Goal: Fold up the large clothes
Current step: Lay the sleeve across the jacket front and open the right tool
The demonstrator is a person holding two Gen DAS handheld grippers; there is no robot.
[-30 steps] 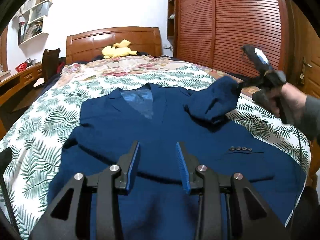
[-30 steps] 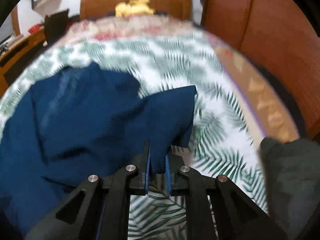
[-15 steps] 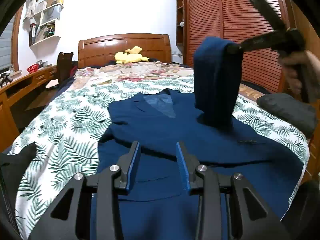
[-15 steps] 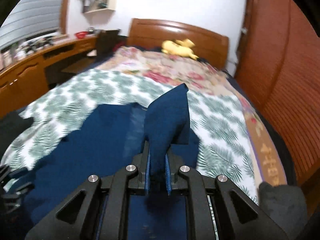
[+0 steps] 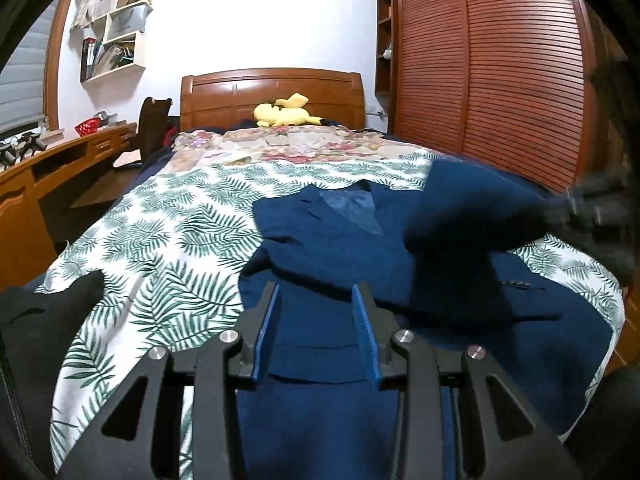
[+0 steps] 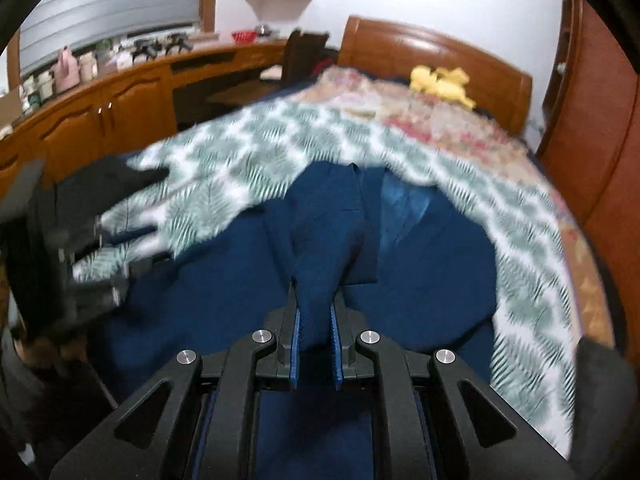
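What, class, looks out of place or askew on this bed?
One sleeve of the navy jacket is off the bed, pinched in the right gripper above the jacket's chest, while the rest lies flat on the leaf-print bedspread. A dark garment hangs over the bed's near corner.

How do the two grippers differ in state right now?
The right gripper is shut on the jacket sleeve and lifts it; the left gripper stands open with nothing between its pads, only the blue jacket lying beyond. Both have black fingers with blue pads.
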